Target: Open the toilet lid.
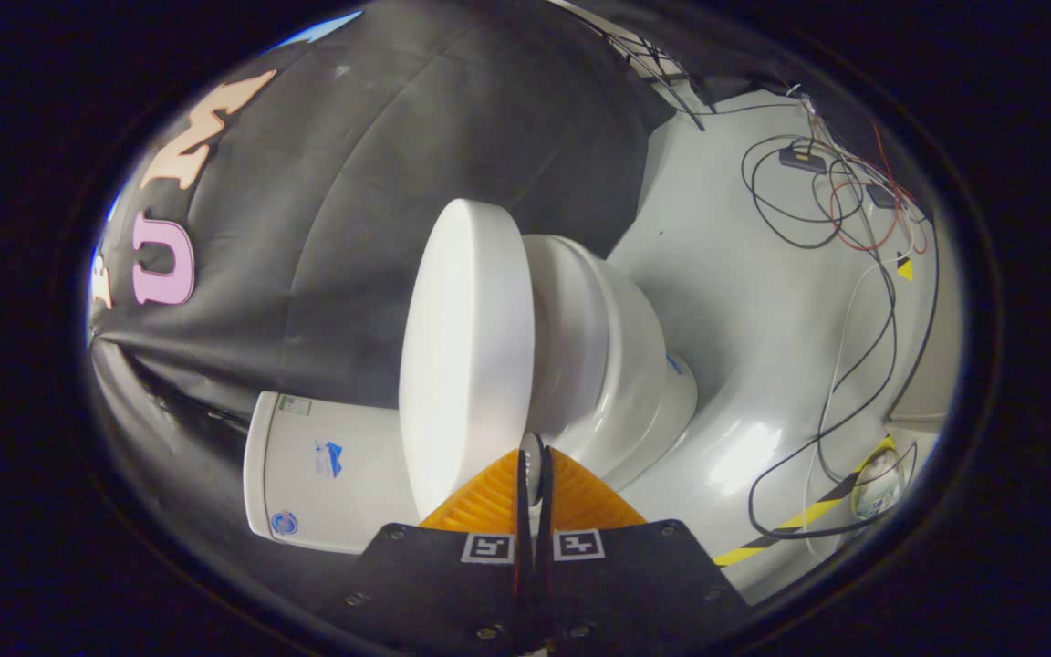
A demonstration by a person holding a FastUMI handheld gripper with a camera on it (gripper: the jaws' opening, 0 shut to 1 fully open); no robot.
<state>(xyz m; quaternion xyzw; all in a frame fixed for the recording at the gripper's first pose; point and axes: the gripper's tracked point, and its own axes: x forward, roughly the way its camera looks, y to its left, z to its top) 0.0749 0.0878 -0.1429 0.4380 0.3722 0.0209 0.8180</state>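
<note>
Left of our tongs sits the tank (pixel 325 470). Just ahead, the toilet lid (pixel 466 347) stands partly raised off the bowl (pixel 621 365). The tongs (pixel 533 474) are narrow, seemingly pinching the lid's edge, though contact is hard to confirm. We judge the lift midway; next we swing the lid toward the tank. Right lie cables (pixel 845 301).

Booth interior: cloth wall and glossy floor.
A black cloth wall (pixel 352 210) hangs creased. The pale grey floor (pixel 744 301) reflects overhead light, carries loose black, white and red cables (pixel 840 205), and bears a yellow-black striped tape (pixel 785 527).
</note>
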